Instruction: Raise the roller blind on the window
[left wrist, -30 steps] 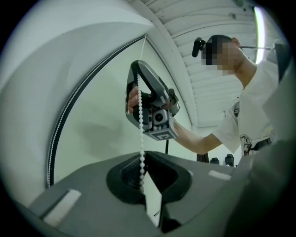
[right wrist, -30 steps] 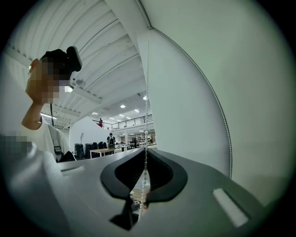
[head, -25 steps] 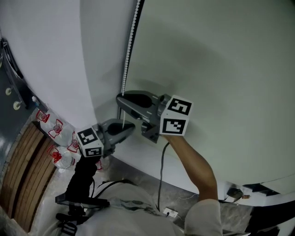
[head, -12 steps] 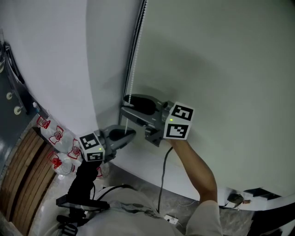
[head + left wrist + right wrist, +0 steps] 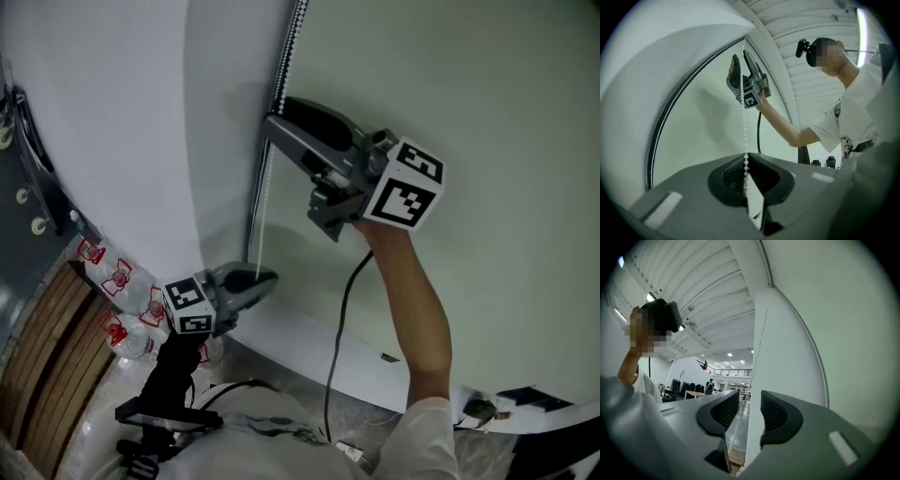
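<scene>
White bead chain (image 5: 259, 220) is hanging left of centre beside the roller blind (image 5: 487, 112). The left gripper (image 5: 267, 277) is pinching it low, holding tension, while the right gripper (image 5: 278, 112) above, jaws just sprung apart and narrowing slightly, is seemingly straddling it unclamped, probably lining up a higher grip.

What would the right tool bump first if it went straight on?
Probably the white wall beside the blind: it shows between the right tool's just-opened, empty jaws. The bead chain hangs near its tips, though depth is unclear.
</scene>
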